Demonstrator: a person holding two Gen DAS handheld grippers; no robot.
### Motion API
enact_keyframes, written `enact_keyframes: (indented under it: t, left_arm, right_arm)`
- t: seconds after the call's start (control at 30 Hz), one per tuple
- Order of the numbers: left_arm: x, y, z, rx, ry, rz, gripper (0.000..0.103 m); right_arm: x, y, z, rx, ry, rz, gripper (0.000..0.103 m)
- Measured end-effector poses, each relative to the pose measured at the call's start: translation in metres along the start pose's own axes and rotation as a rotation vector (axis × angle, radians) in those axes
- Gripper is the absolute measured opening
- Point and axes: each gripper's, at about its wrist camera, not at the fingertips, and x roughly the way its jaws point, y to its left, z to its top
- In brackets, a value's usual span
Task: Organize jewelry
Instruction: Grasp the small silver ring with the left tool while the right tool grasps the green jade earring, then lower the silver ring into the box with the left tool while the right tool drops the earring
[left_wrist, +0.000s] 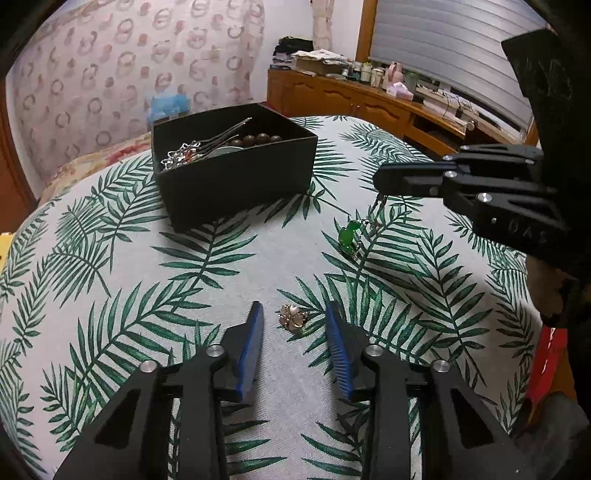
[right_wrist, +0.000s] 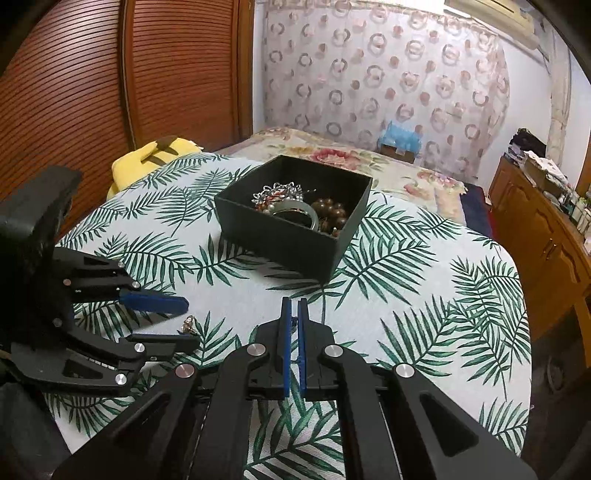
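Observation:
A black open box (left_wrist: 236, 177) holds brown beads, silver chains and hairpins; it also shows in the right wrist view (right_wrist: 295, 236). My left gripper (left_wrist: 294, 314) is open, its blue fingers either side of a small gold brooch (left_wrist: 293, 318) on the leaf-print cloth. The brooch shows beside the left gripper (right_wrist: 186, 323) in the right wrist view (right_wrist: 190, 325). My right gripper (left_wrist: 378, 184) is shut on the chain of a green pendant necklace (left_wrist: 349, 236), which hangs down to the cloth. In its own view the right gripper (right_wrist: 294, 306) pinches a thin chain.
The leaf-print tablecloth (left_wrist: 184, 258) covers the table. A floral bed (right_wrist: 351, 158) and a yellow cushion (right_wrist: 147, 158) lie behind it. A wooden dresser (left_wrist: 369, 99) with clutter stands at the right. A wooden shutter door (right_wrist: 92, 92) is at the left.

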Motion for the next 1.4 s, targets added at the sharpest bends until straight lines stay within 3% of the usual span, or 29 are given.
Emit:
enact_keyframes:
  t: [0.1,0.37,0.83,1.4]
  left_arm:
    - [0.001,0.0,0.001,0.005,0.003,0.0,0.015]
    - [-0.012,0.009,0.01,-0.026,-0.051,0.01,0.014]
    - [-0.046,0.048,0.072,-0.072,-0.201,0.14,0.014]
    - [-0.03,0.076,0.102,-0.1,-0.198,0.163,0.015]
  right_arm:
    - [-0.001,-0.001,0.0,0.001,-0.002,-0.001,0.004]
    - [-0.011,-0.004,0.008,0.001,-0.034,-0.003,0.004]
    - [-0.025,-0.012,0.054,-0.036,-0.117,-0.021,0.004]
    - [-0.011,-0.024,0.105,-0.067,-0.173,-0.003,0.004]
